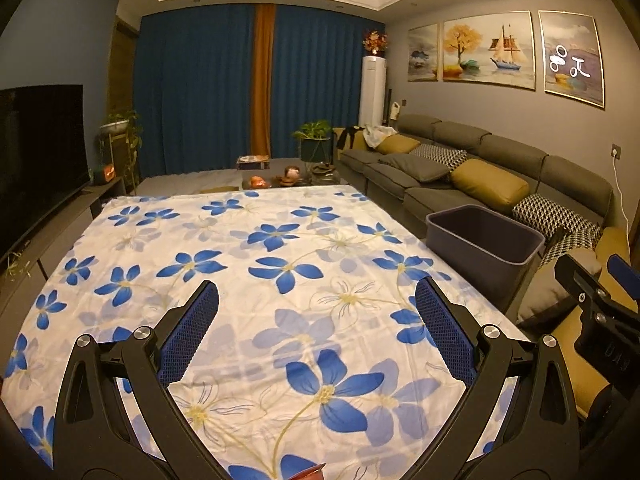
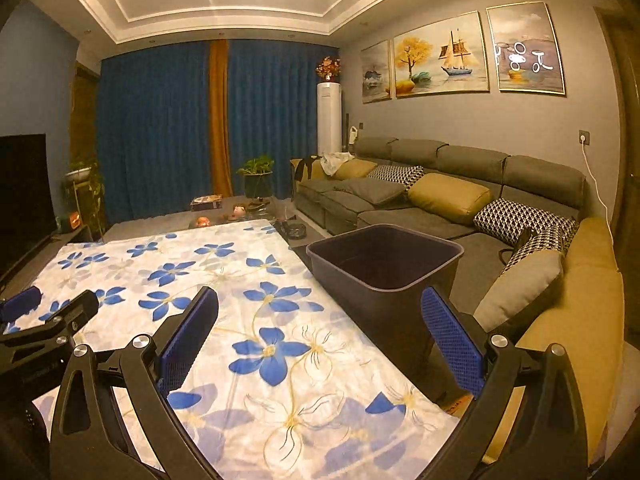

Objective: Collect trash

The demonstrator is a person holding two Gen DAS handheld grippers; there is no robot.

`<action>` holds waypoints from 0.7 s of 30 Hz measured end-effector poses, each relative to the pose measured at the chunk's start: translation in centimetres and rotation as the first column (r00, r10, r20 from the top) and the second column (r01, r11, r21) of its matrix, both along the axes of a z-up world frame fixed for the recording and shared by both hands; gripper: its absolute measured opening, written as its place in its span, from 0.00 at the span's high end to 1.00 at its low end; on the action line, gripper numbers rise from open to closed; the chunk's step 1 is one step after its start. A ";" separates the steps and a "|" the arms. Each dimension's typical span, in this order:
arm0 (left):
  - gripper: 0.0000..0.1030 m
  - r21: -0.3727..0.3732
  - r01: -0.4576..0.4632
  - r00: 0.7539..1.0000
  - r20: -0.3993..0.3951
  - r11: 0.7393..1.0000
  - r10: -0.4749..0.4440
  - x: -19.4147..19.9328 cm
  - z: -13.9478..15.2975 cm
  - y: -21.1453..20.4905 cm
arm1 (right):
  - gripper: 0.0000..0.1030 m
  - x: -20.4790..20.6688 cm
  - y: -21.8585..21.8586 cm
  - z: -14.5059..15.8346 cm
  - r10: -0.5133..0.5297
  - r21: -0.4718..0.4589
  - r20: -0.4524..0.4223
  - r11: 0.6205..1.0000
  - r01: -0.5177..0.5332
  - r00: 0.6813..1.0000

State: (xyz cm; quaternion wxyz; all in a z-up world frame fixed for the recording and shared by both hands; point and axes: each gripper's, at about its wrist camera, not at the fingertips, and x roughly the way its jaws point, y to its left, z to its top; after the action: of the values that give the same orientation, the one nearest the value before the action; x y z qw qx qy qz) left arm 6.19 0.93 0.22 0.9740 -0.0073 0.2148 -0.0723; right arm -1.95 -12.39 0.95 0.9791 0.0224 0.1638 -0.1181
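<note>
1. We hold the left gripper (image 1: 316, 320) over the floral cloth (image 1: 280, 264) on the counter, jaws spread wide, nothing between them.
2. Our right gripper (image 2: 320, 328) hangs near the counter's right edge, jaws likewise spread and empty.
3. The dark plastic bin (image 2: 384, 264) stands upright just beside that edge, mouth up; we see nothing in it.
4. Trash: only a small reddish-brown scrap (image 1: 310, 474) shows at the left view's bottom edge, below the left gripper. Too cropped to name or to read its long axis or heading.
5. Our judgement: likely light, perhaps crushable; pinch gently across its narrow width once it is fully seen.
</note>
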 end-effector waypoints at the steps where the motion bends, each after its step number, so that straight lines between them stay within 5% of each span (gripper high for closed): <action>1: 0.06 0.000 0.002 1.000 0.002 1.000 -0.002 -0.1 0.0 0.1 | 0.05 -0.1 0.1 0.0 -0.002 0.000 0.000 1.000 0.002 1.000; 21: 0.06 -0.004 0.009 1.000 -0.004 1.000 -0.009 -0.9 0.0 -0.3 | 0.05 -0.7 0.2 -0.3 -0.005 -0.009 0.010 1.000 0.005 1.000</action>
State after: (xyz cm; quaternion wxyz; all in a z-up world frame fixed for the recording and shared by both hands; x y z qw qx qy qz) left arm 5.31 0.67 0.20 0.9732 -0.0085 0.2165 -0.0769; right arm -2.66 -12.14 0.62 0.9798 0.0189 0.1582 -0.1211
